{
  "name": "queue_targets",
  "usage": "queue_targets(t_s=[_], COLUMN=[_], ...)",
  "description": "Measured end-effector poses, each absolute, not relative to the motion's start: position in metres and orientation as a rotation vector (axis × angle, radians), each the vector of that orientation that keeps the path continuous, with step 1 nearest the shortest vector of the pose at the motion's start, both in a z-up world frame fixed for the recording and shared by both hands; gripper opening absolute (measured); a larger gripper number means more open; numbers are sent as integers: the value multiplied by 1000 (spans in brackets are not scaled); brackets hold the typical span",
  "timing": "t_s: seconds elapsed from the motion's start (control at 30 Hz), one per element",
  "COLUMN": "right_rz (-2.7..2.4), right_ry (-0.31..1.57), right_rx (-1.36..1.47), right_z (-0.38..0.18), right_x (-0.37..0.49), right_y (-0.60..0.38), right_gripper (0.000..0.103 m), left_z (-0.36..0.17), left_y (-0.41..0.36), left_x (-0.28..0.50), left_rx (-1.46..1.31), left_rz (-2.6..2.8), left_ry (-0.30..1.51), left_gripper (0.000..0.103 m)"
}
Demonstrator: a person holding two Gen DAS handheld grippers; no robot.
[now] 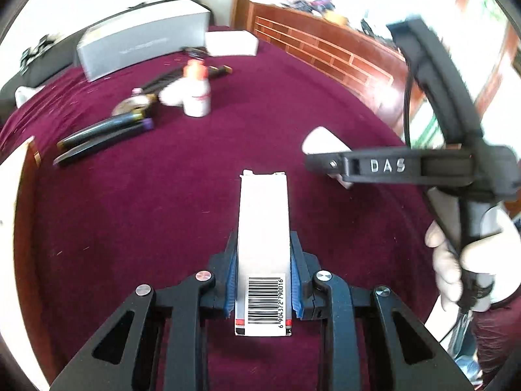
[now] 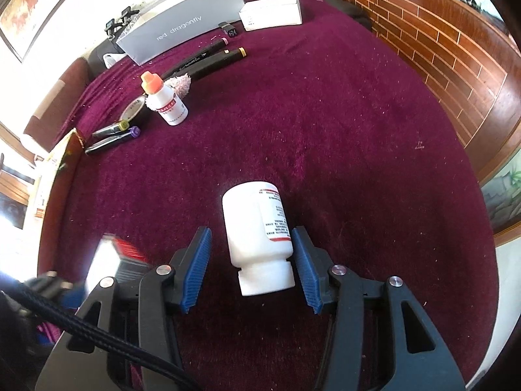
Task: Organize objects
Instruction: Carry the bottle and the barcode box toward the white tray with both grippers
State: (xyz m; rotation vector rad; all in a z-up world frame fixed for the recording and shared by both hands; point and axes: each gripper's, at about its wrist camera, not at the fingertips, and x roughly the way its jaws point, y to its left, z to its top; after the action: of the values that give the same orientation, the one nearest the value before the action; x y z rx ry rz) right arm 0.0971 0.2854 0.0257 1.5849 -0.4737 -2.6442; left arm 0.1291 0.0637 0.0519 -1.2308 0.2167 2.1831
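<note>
Maroon cloth carries a white pill bottle (image 2: 259,238) lying loose between the right gripper (image 2: 252,272)'s parted pads, free to roll, while the left gripper (image 1: 263,280) pinches a slim carton (image 1: 263,247) that may slip.

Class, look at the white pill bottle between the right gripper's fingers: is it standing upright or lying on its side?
Lying on its side. The white pill bottle rests lengthwise on the maroon cloth, with its cap facing the camera and its label sideways.

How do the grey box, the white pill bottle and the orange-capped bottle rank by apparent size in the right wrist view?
1. White pill bottle, though it lies nearest the camera.
2. Grey box.
3. Orange-capped bottle.
</note>
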Motion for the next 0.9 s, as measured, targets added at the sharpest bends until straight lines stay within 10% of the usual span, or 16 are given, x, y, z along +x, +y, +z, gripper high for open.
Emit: queue_targets(t_s=[0.47, 0.53, 0.9], right_rz=[-2792, -2812, -2807], right_ry=[-184, -195, -341], right_rx=[1690, 1686, 1510], right_z=[25, 26, 69], right_x=[98, 99, 125], right_y=[253, 253, 229], right_gripper=[46, 33, 33], left_z=[64, 69, 83], left_y=[3, -6, -47], left_x=[121, 128, 144], left_rx=[-1206, -1195, -1124], left_rz=[2339, 2361, 2441], left_ry=[113, 108, 65], left_gripper=[23, 23, 23])
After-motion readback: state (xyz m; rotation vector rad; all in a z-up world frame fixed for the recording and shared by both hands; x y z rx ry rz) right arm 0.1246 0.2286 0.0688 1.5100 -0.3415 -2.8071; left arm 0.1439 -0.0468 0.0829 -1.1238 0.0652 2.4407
